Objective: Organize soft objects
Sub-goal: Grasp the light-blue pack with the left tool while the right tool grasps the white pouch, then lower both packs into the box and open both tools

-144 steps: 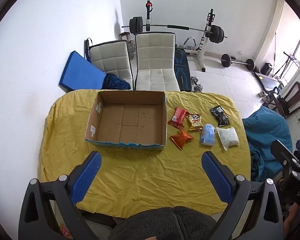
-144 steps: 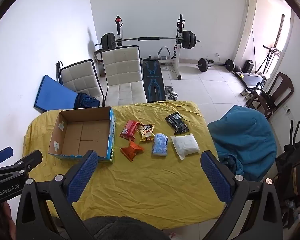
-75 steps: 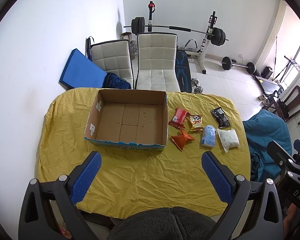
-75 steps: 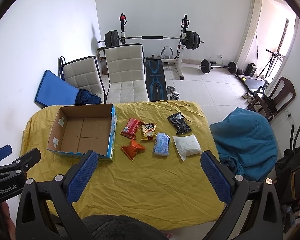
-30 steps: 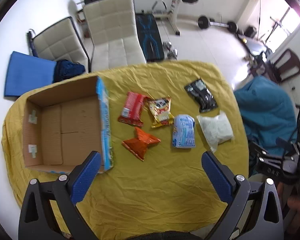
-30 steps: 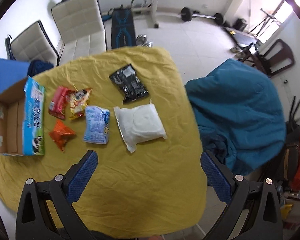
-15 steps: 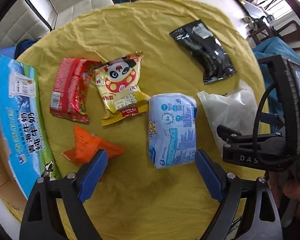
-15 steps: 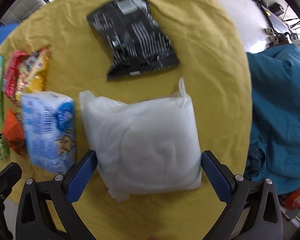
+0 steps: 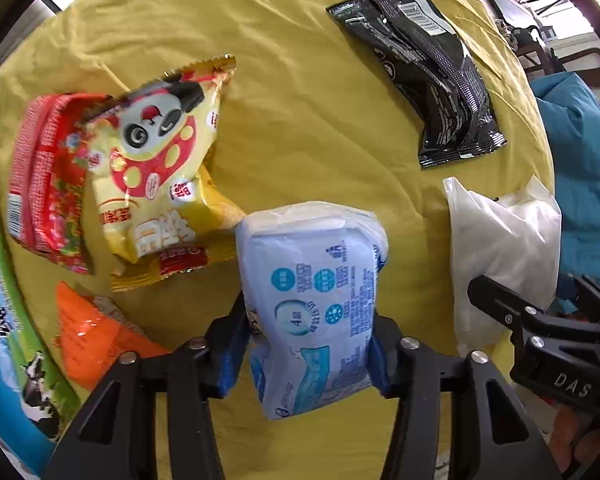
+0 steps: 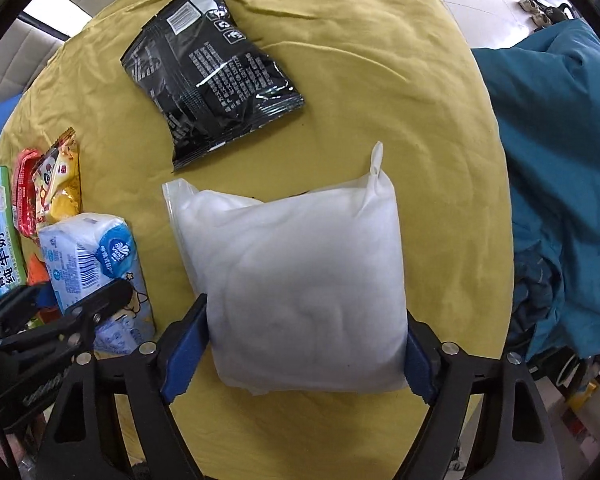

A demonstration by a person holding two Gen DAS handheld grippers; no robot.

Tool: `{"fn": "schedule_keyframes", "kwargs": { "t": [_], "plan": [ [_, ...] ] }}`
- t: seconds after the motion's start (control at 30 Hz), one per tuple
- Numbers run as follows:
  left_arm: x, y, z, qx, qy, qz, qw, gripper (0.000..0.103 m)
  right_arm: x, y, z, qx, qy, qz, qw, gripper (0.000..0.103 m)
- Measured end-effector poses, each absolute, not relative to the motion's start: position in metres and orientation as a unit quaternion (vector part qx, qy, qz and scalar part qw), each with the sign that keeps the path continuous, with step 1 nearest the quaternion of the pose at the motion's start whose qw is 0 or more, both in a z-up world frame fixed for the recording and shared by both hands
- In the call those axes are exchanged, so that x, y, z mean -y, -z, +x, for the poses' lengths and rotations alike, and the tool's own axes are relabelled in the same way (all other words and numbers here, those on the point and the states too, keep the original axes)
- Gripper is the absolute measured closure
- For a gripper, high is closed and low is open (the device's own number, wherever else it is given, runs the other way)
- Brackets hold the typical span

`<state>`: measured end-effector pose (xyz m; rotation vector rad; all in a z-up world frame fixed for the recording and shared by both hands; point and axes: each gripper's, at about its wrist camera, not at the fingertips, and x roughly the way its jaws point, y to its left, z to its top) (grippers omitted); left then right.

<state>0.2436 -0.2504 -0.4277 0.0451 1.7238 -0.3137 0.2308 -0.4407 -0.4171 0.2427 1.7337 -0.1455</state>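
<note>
**A:** Where does each pack sit relative to the gripper over it?

**B:** The left gripper comes almost straight down on the pale blue tissue pack. The pack lies on the yellow-covered surface, its long axis running away from the camera, and the jaws straddle its near end across the short width. They have just been closing, and both blue pads now press its sides, so it is gripped.

**A:** And the right one?

**B:** The right gripper points down over the white pillow-like bag, again across the near end. Its jaws have just been closing too; the pads touch both edges of the bag, so I read that as a grip on a much wider thing.

**A:** So what does the coming move turn on?

**B:** The cardboard box, I'd judge. Only its printed side wall shows, at the left edge of both views. It lies to the left of both packs, and the left hand is the nearer. Between box and tissue pack lie the orange packet, the yellow panda snack bag and the red packet.

**A:** The black packet?

**B:** The black packet lies beyond the white bag, apart from both grippers.
</note>
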Motion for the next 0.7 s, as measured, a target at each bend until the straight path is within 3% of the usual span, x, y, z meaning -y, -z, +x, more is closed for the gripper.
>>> {"fn": "schedule_keyframes", "kwargs": {
  "t": [0.23,0.5,0.7],
  "plan": [
    [0.247,0.406,0.226,-0.734,0.132,0.022,0.666,0.066,0.431,0.399,0.225,-0.747,0.071,0.099,0.654,0.030],
    [0.224,0.355,0.198,-0.711,0.121,0.010,0.692,0.066,0.418,0.367,0.210,-0.730,0.066,0.137,0.666,0.033],
    [0.175,0.312,0.174,-0.687,0.122,-0.023,0.716,0.066,0.390,0.312,0.205,-0.700,0.035,0.179,0.690,0.033]
  ]
}}
